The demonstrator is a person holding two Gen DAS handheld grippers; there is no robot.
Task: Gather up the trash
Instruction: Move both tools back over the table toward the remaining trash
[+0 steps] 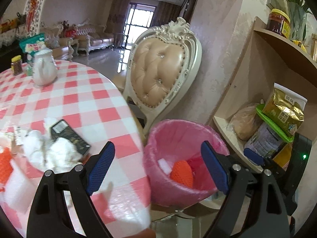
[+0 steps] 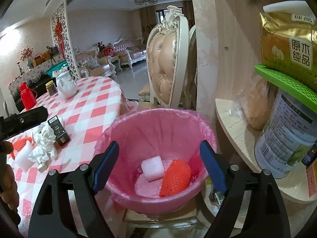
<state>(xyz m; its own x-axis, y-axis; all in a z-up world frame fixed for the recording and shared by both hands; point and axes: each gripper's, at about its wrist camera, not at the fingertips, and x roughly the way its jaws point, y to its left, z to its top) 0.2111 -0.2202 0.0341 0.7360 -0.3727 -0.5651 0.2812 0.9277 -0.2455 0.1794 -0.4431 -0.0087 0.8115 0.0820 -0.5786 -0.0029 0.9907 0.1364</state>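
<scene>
A bin with a pink liner [image 2: 158,123] [image 1: 178,130] stands on a chair beside the table. In it lie a white foam piece [image 2: 153,167] and an orange foam net [image 2: 175,175] [image 1: 181,173]. My right gripper [image 2: 159,164] is open and empty above the bin. My left gripper [image 1: 157,168] is open and empty over the table's edge next to the bin. On the table lie crumpled white tissues [image 2: 44,138] [image 1: 59,152], a black box [image 2: 58,130] [image 1: 69,135], a white foam piece [image 2: 22,156] and an orange net [image 2: 19,143] [image 1: 6,164].
The checked tablecloth [image 1: 83,99] also carries a white teapot [image 1: 44,70], a jar [image 1: 16,65] and a red jug [image 2: 26,95]. A padded chair [image 1: 158,69] stands behind the bin. Shelves at the right hold a tin [image 2: 287,138] and a gold bag [image 2: 287,43].
</scene>
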